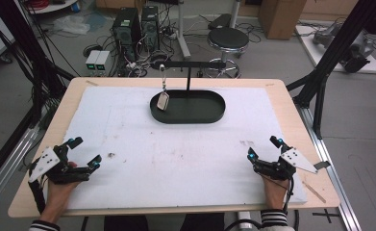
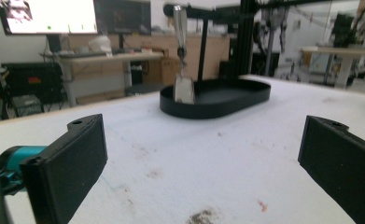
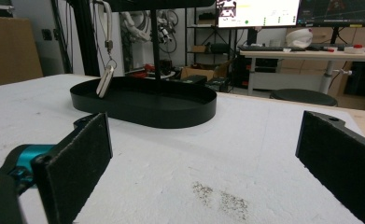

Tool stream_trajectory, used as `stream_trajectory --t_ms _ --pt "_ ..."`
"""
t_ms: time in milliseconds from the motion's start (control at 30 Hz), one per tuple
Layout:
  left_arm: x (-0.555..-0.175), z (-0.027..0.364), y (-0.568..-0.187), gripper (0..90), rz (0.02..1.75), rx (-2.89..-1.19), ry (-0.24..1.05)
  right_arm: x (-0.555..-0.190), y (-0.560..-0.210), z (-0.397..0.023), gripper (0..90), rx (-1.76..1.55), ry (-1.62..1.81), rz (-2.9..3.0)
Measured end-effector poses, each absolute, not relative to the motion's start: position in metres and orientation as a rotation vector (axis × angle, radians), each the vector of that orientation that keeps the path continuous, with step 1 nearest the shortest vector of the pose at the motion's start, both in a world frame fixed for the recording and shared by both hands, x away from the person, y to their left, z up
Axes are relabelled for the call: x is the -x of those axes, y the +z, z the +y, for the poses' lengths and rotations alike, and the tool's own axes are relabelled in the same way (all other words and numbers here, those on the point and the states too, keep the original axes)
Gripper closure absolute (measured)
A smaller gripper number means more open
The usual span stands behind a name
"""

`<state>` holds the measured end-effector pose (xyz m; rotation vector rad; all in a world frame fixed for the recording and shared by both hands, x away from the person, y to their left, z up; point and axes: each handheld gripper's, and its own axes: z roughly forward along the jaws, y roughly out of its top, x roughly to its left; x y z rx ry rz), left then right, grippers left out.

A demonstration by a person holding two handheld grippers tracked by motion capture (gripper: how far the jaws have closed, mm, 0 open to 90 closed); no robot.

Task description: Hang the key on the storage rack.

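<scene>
Black oval tray [image 1: 187, 114] mid-table, hanging tag [image 1: 163, 101], both grippers — left gripper [image 1: 82, 153], right gripper [image 1: 264, 148] — jaws apart

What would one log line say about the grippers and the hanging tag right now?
left gripper: open, resting near table edge | right gripper: open, resting | small silvery tag: hanging from black stand over black oval tray, untouched

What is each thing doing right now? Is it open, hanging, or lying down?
left gripper: open, holding nothing
right gripper: open, holding nothing
tag: hanging from the stand's bar, tilted
black tray: flat on the white mat
stand: upright in the tray
</scene>
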<state>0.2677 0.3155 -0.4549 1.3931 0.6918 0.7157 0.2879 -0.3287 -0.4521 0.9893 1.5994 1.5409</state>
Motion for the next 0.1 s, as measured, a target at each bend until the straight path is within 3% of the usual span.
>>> stream_trajectory --t_ms 100 --pt "-0.2673 0.3139 -0.4547 1.7 0.689 -1.405 0.729 -0.2878 -0.4522 -0.3285 2.5 -0.988 1.541 1.596"
